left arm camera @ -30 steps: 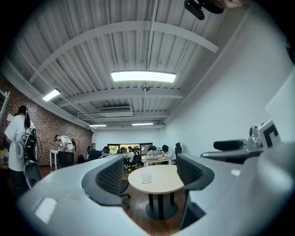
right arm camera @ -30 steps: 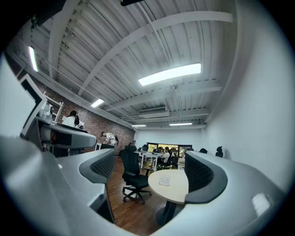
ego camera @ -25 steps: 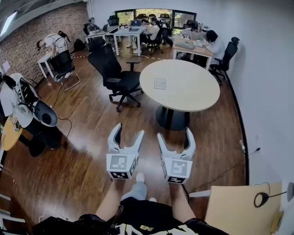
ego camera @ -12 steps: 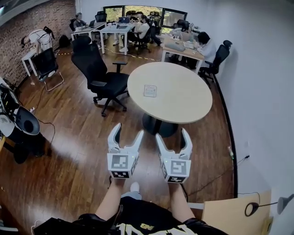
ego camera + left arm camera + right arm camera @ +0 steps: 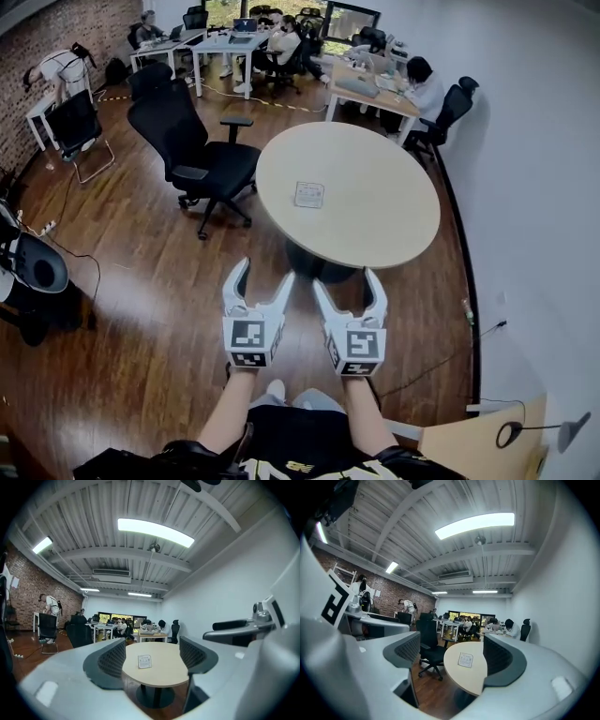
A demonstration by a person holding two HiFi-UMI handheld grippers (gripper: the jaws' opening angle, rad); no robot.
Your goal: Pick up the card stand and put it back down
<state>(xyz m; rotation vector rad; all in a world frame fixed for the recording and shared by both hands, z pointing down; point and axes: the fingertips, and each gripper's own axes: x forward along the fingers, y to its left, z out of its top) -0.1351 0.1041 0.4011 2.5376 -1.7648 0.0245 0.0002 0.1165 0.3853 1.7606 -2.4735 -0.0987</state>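
A small white card stand (image 5: pixel 309 194) stands upright near the middle of the round beige table (image 5: pixel 394 216). It also shows as a white card stand (image 5: pixel 144 661) in the left gripper view and as a card stand (image 5: pixel 465 660) in the right gripper view. My left gripper (image 5: pixel 262 277) and right gripper (image 5: pixel 347 279) hover side by side over the wooden floor, short of the table's near edge. Both point level toward the table. Each stands open with nothing between its jaws.
A black office chair (image 5: pixel 192 150) stands left of the table. Desks with seated people (image 5: pixel 281 42) fill the far end of the room. A white wall (image 5: pixel 534 187) runs along the right. Another wooden tabletop corner (image 5: pixel 469 445) with a black lamp lies at the lower right.
Both grippers have moved forward toward the round table, which now lies closer and larger in the head view. Their jaws have kept the same spread.
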